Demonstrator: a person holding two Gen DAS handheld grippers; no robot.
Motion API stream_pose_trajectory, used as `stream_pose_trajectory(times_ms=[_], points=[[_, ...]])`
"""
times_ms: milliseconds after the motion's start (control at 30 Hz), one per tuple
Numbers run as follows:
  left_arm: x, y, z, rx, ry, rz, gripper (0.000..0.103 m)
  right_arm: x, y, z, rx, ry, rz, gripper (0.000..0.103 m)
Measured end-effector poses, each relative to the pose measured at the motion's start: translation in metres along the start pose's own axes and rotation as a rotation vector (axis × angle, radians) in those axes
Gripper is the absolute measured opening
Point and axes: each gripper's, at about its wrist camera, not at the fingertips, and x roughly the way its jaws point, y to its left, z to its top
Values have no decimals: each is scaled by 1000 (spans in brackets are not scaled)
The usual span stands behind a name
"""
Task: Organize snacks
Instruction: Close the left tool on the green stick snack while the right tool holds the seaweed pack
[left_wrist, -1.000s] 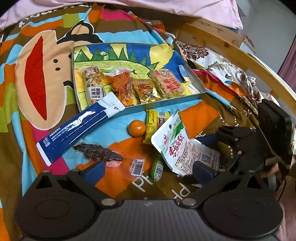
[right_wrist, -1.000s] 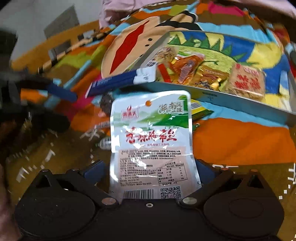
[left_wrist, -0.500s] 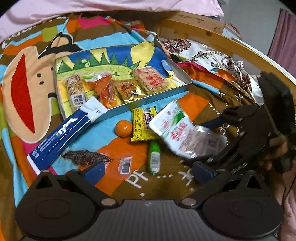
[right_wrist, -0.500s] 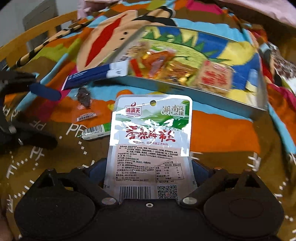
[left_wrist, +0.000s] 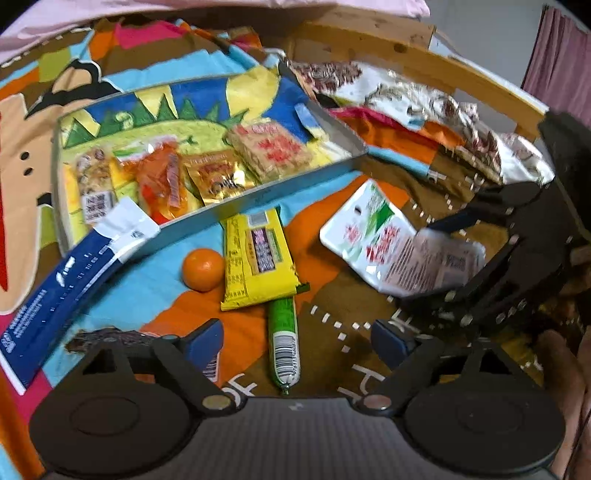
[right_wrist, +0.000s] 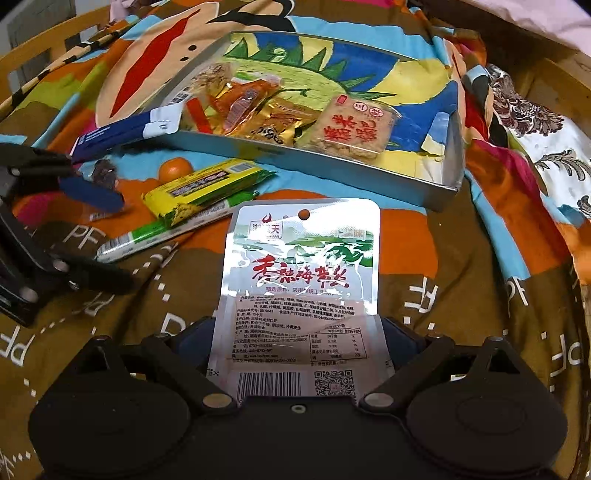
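Four snacks already lie along the tin tray's (right_wrist: 439, 192) near edge. The right gripper (right_wrist: 299, 332) grips the white seaweed packet (right_wrist: 301, 280) in its fingers. The left gripper (left_wrist: 295, 338), fingers closing on nothing, hangs over the green sausage stick (left_wrist: 283, 343); the yellow bar (left_wrist: 256, 258), orange (left_wrist: 203, 269) and blue pouch (left_wrist: 66, 284) wait on the bed.

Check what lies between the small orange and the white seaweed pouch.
The yellow snack packet lies between the orange and the white pouch, flat on the blanket; the left wrist view shows it.

surface: cartoon-print bedspread (left_wrist: 325, 206) | 11 o'clock: metal tray (left_wrist: 258, 192) | centre: yellow packet (left_wrist: 258, 266), orange (left_wrist: 203, 269), green sausage stick (left_wrist: 282, 336) | 9 o'clock: blue pouch (left_wrist: 62, 284)
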Motion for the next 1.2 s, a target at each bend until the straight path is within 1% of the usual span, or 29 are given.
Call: stream_pose_trajectory(times_ms=[33,100,200,267,300,367,467,533,567,633,733,900,1033,1167,1200], points=[[3,0,0,-1,5,7,81,1,1,1,-8,0,-7,95],[9,1,1,-16,5,10,77,4,4,2,-20,2,-17,96],[14,5,5,-65,-1,-9,72,6,5,3,-3,-6,-16,96],[19,6,8,-91,10,2,64,6,5,3,16,-25,-7,96],[22,6,9,-105,19,11,58,7,5,4,24,-31,-2,96],[28,9,11,-163,37,31,54,9,6,5,40,-47,5,96],[32,16,14,-278,34,35,45,12,7,6,46,-60,2,96],[34,21,13,-333,44,35,44,14,7,6,47,-62,-1,96],[34,22,13,-342,47,37,43,14,7,5,47,-62,0,96],[33,18,12,-327,64,48,32,13,6,5,49,-62,0,96],[29,15,11,-328,84,65,24,12,6,2,47,-52,-1,96],[19,17,5,-401,104,45,21,8,9,-2,36,-30,0,96],[9,17,-1,-468,139,20,20,1,14,-7,34,-22,17,96],[10,17,-1,-461,134,30,21,4,18,-8,20,-27,13,97],[13,17,1,-460,127,33,23,6,19,-7,22,-29,10,97]])
